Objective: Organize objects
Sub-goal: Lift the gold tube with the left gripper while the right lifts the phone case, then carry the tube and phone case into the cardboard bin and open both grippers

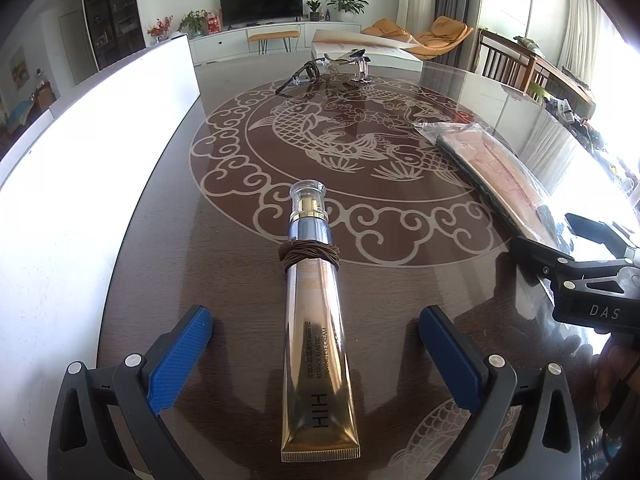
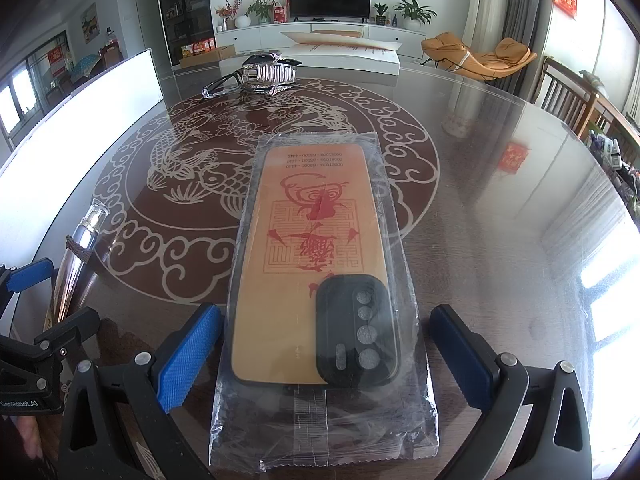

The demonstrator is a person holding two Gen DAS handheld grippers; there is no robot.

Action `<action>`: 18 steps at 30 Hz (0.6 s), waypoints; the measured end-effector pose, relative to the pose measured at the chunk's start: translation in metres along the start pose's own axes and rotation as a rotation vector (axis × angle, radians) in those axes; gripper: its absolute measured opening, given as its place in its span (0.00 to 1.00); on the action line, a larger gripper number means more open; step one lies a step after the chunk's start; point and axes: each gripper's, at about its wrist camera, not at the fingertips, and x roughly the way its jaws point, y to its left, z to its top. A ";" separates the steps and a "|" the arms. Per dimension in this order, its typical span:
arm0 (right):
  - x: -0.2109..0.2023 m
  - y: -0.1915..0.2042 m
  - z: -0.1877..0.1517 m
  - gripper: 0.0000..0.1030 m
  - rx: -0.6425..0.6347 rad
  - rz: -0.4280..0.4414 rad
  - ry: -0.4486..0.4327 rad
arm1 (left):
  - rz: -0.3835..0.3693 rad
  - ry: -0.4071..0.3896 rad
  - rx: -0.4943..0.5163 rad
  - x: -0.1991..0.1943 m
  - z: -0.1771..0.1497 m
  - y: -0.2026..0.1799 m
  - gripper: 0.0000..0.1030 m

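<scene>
Left gripper (image 1: pixel 316 364) sits low over the table (image 1: pixel 168 280), jaws spread wide, blue pads (image 1: pixel 176 360) either side of the eye cream tube (image 1: pixel 316 340) w/o touching it. Tube lies flat, crimped end toward the gripper, clear cap pointing at the table's centre, brown cord (image 1: pixel 310 256) wound round its upper part.

Right gripper (image 2: pixel 326 360) same posture: low, level, jaws wide apart, straddling the near end of the phone case (image 2: pixel 316 264) in its clear plastic bag (image 2: pixel 404 380). Pads just beside the bag's edges; contact can't be told. Case lies back-up, orange w/ red print, black camera block at the near end.

Left cam catches the right gripper (image 1: pixel 576 264) at its right edge, by the bag (image 1: pixel 492 168), which shows only edge-on there. Right cam gives the case's full face, plus the left gripper (image 2: pixel 36 304) and the tube (image 2: pixel 78 256) at its left edge.

Far edge of table, both views: glasses (image 2: pixel 224 82) and a clear stand w/ dark items (image 2: pixel 272 70), close together. Behind them a white box (image 2: pixel 348 54). White board (image 1: pixel 80 160) runs along the table's left edge. TV (image 2: pixel 330 0) on the far wall; orange chair (image 2: pixel 480 56) off to the right.
</scene>
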 end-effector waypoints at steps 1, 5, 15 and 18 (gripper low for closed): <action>0.000 0.000 0.000 1.00 0.000 0.000 0.000 | 0.000 0.001 0.001 0.000 0.000 0.000 1.00; 0.005 0.002 0.012 1.00 -0.023 0.017 0.122 | -0.046 0.076 0.069 0.003 0.007 0.001 1.00; 0.022 0.010 0.065 0.73 -0.012 0.032 0.215 | -0.077 0.002 -0.014 -0.001 0.021 0.031 0.26; -0.009 0.018 0.054 0.73 -0.030 0.062 0.137 | -0.125 -0.088 -0.051 -0.025 0.004 0.040 0.26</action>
